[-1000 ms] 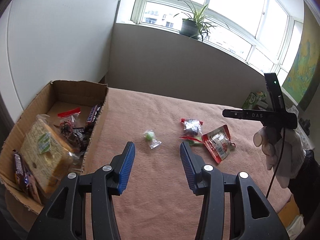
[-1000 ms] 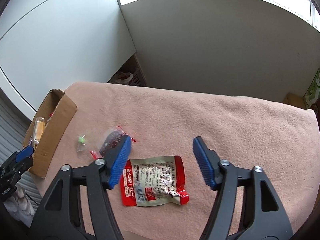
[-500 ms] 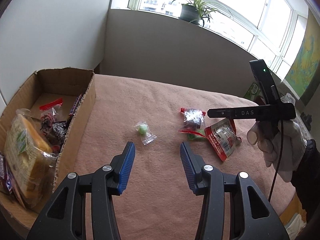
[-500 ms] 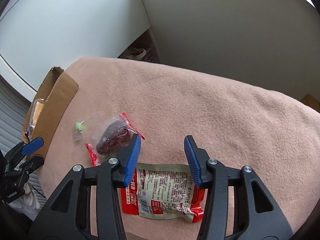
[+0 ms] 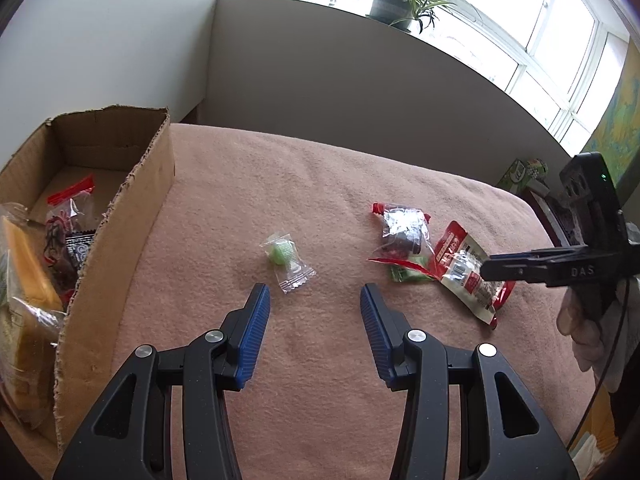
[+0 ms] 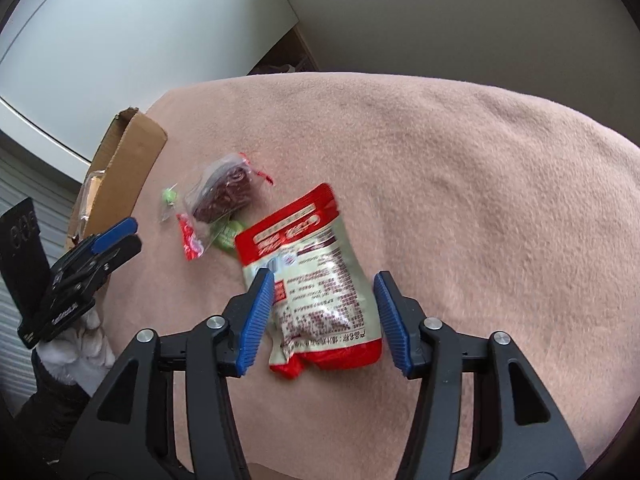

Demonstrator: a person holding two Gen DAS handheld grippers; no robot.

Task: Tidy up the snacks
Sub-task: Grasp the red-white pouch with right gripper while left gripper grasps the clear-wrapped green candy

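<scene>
The right gripper (image 6: 324, 308) points steeply down at a red-and-cream foil snack pouch (image 6: 316, 276) lying flat on the pink blanket (image 6: 460, 184); its jaws are opening, and the pouch's lower half lies between the blue pads (image 6: 256, 316), though neither pad presses on it (the left pad sits just at the pouch's edge, the right pad stands clear of it); the picture is a little blurred there. Just beyond the pouch lie a clear bag of dark dried fruit with red trim (image 6: 224, 196) and a small green packet (image 6: 226, 234) partly under both, all touching or overlapping in one cluster. The left gripper (image 5: 314, 294) hovers over bare blanket with its jaws apart and nothing between them; a wrapped green candy (image 5: 286, 256) lies just ahead of its fingertips, closer to the left pad. The cardboard box (image 5: 132, 208) stands at the blanket's left edge, open on top, and in it show a large pack of yellow cake or bread (image 5: 24, 280), a clear bag with a red strip (image 5: 68, 208) and a dark wrapped bar (image 5: 80, 246). A gloved hand (image 6: 84, 344) holds the left gripper; a potted plant (image 5: 396, 4) stands on the windowsill.
</scene>
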